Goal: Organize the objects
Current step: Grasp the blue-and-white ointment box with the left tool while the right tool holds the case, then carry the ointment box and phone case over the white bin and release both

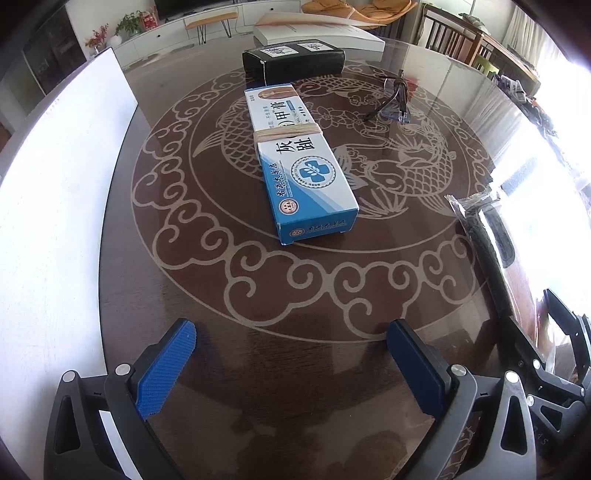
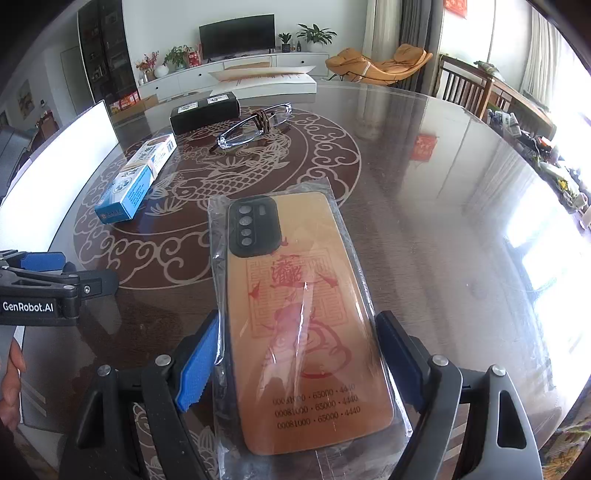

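A phone case sealed in clear plastic, orange with a red drawing and a black camera block, lies lengthwise between the blue pads of my right gripper. The pads sit against both long sides of the packet. I cannot tell if it is off the table. My left gripper hangs open over bare tabletop with nothing between its fingers. Ahead of it lies a blue and white box bound with a rubber band. Behind that is a black box. Folded glasses lie to the right.
The round dark table has a glass top with a pale fish pattern. A white board covers its left side. A white book lies at the far edge. Chairs and a cluttered side table stand to the right. A person's hand shows at the left.
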Demonstrator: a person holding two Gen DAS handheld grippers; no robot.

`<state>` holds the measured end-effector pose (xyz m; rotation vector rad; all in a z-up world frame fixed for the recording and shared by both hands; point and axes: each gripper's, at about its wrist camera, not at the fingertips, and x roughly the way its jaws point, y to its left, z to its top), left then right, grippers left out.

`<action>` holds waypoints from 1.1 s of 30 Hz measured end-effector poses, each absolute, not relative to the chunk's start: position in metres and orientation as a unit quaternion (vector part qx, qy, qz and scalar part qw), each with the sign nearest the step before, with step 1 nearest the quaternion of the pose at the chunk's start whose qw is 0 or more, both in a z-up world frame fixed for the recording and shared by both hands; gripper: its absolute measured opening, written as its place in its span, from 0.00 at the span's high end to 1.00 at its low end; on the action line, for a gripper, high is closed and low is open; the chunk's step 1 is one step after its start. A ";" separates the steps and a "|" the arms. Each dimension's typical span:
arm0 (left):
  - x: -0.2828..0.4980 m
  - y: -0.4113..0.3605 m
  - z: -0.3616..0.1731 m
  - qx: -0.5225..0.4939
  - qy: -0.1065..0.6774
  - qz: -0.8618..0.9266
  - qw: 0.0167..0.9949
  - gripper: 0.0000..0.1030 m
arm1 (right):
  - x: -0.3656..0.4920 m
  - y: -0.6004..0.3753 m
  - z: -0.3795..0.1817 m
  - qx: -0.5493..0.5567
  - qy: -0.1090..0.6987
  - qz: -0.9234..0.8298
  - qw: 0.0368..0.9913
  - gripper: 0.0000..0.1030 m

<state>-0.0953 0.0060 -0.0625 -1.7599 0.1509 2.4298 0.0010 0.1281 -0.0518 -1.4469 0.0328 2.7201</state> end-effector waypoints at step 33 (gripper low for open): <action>-0.036 0.007 -0.037 -0.470 0.028 0.876 0.110 0.58 | -0.035 0.139 -0.041 -0.552 0.050 0.832 -0.024 0.26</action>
